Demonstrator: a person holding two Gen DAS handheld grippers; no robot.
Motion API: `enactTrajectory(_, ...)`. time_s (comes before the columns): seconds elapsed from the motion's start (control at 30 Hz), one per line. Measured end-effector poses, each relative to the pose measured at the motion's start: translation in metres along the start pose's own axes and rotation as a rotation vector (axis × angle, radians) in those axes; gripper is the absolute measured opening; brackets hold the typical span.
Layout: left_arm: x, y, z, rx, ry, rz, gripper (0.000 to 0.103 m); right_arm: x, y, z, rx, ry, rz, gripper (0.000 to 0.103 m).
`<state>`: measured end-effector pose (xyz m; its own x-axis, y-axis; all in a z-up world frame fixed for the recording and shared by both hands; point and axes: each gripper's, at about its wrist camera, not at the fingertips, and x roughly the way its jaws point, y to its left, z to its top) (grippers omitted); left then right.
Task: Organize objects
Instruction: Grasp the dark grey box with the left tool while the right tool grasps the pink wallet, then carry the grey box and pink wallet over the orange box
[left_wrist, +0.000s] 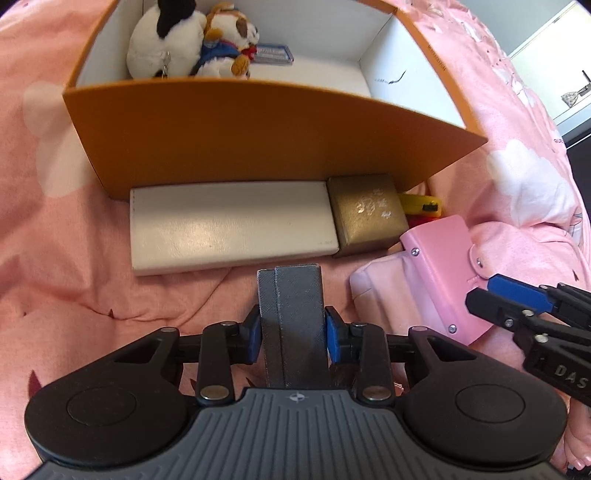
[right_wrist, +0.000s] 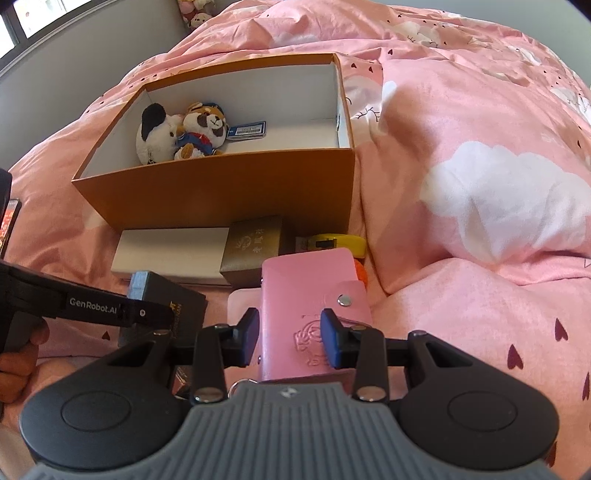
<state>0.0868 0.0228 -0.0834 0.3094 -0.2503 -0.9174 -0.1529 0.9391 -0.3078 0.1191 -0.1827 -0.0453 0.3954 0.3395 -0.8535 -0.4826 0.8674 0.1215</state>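
Jaws of the left gripper clamp a grey box; the right gripper grips a pink card wallet. Behind them, the orange box holds two plush toys and a blue card.

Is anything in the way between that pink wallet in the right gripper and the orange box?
The pink wallet must clear the gold box and white box lying against the orange box's near wall, then that wall itself. The floor space beside the plush toys looks free.
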Motion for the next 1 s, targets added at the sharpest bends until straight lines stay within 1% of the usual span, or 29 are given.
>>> enactTrajectory(0.03, -0.005, 0.0, 0.0, 0.007, -0.016, -0.002, 0.038, 0.0, 0.002, 0.001, -0.02, 0.001, -0.009, 0.04)
enactTrajectory(0.1, -0.014, 0.0, 0.0, 0.012, -0.048, -0.001, 0.038, 0.001, 0.006, 0.003, -0.067, 0.004, -0.054, 0.047)
enactTrajectory(0.13, -0.017, 0.001, 0.0, 0.013, -0.064, -0.003, 0.038, 0.003, 0.007, 0.006, -0.087, 0.011, -0.081, 0.056)
enactTrajectory(0.17, -0.021, 0.001, 0.001, 0.013, -0.074, -0.005, 0.038, 0.006, 0.007, 0.008, -0.105, 0.026, -0.095, 0.062)
enactTrajectory(0.23, -0.025, 0.001, 0.003, 0.011, -0.091, -0.01, 0.038, 0.013, 0.006, 0.013, -0.127, 0.069, -0.097, 0.065)
enactTrajectory(0.33, -0.032, 0.0, 0.006, 0.009, -0.11, -0.022, 0.038, 0.024, 0.004, 0.021, -0.141, 0.149, -0.08, 0.074)
enactTrajectory(0.43, -0.036, -0.002, 0.008, 0.016, -0.122, -0.031, 0.038, 0.036, 0.004, 0.028, -0.15, 0.225, -0.067, 0.075)
enactTrajectory(0.53, -0.038, -0.002, 0.008, 0.021, -0.126, -0.044, 0.038, 0.048, 0.001, 0.035, -0.136, 0.283, -0.055, 0.079)
enactTrajectory(0.63, -0.04, 0.0, 0.007, 0.018, -0.128, -0.05, 0.038, 0.061, -0.003, 0.042, -0.109, 0.332, -0.04, 0.082)
enactTrajectory(0.73, -0.041, 0.004, 0.007, 0.011, -0.132, -0.056, 0.038, 0.073, -0.008, 0.044, -0.08, 0.374, -0.021, 0.082)
enactTrajectory(0.8, -0.042, 0.006, 0.007, 0.006, -0.133, -0.056, 0.038, 0.075, -0.011, 0.044, -0.057, 0.385, -0.011, 0.082)
enactTrajectory(1.0, -0.047, 0.009, 0.009, -0.002, -0.141, -0.07, 0.038, 0.06, -0.002, 0.041, -0.12, 0.344, -0.003, 0.08)
